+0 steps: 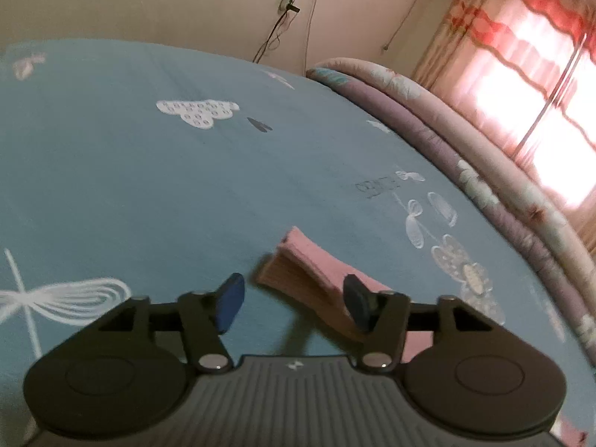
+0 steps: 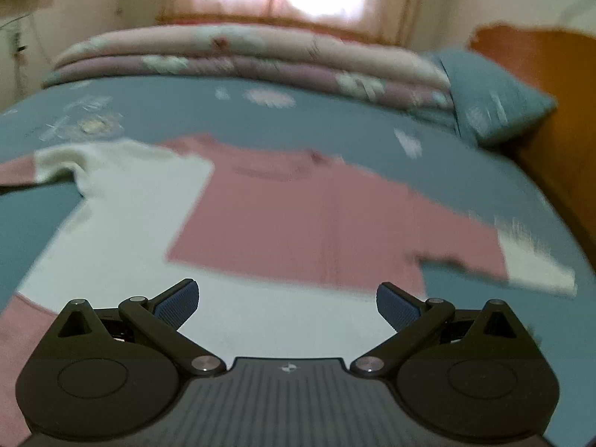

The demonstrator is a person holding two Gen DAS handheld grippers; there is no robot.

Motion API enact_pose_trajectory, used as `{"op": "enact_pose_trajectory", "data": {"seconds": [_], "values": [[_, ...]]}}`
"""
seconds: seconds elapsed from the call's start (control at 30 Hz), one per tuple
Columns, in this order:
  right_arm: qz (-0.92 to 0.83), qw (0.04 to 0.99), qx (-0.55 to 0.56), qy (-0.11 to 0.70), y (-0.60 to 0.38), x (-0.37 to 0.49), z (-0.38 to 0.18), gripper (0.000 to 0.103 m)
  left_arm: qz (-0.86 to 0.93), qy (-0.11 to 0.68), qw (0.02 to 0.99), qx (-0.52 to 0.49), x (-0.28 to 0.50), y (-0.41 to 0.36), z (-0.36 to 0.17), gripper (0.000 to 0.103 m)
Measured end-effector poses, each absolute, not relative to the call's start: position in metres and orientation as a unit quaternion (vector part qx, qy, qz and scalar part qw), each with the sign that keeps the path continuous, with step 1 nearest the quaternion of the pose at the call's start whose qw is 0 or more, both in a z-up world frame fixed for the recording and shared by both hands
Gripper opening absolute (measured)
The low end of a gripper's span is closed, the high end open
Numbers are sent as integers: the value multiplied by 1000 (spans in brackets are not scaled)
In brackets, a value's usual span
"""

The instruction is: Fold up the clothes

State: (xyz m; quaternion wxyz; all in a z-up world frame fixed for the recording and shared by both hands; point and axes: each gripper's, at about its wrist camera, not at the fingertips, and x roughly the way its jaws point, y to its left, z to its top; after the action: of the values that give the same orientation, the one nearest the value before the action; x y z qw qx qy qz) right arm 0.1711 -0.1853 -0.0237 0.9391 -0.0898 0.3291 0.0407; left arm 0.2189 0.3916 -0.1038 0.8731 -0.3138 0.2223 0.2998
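shirt (image 2: 298, 219) blurred, hem behind jaws

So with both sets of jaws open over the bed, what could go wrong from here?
1. The pink sleeve cuff lies loose between the open left gripper jaws; it may unfold.
2. The pink-and-white top has one sleeve still spread out, so the fold may end up lopsided.

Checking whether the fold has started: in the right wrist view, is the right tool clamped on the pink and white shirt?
No. The right tool stands open above the shirt, with nothing between its pads.
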Motion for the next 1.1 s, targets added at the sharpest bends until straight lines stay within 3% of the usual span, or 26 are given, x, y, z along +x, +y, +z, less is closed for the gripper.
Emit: {"op": "enact_pose_trajectory", "data": {"seconds": [0.07,0.27,0.37,0.43,0.5,0.63,0.7,0.93,1.1], "values": [[51,943,-101,312,-177,173,-4,103,298,233,879,-291,219,388,-98,74],[119,946,-100,286,-139,199,40,100,301,229,893,-244,216,374,-84,82],[166,937,-122,282,-102,218,47,83,304,222,896,-234,214,370,-78,84],[204,927,-144,280,-72,231,45,64,295,219,899,-239,213,372,-77,86],[242,913,-172,278,-37,243,39,59,285,220,900,-247,213,375,-77,86],[314,877,-266,248,39,258,16,35,269,244,897,-252,219,382,-85,86],[335,850,-337,227,79,262,-5,28,263,257,896,-249,223,384,-89,86],[342,774,-493,204,156,291,-87,27,249,248,891,-288,230,392,-91,86],[333,765,-509,212,164,314,-108,25,244,238,894,-292,235,390,-87,86]]}}
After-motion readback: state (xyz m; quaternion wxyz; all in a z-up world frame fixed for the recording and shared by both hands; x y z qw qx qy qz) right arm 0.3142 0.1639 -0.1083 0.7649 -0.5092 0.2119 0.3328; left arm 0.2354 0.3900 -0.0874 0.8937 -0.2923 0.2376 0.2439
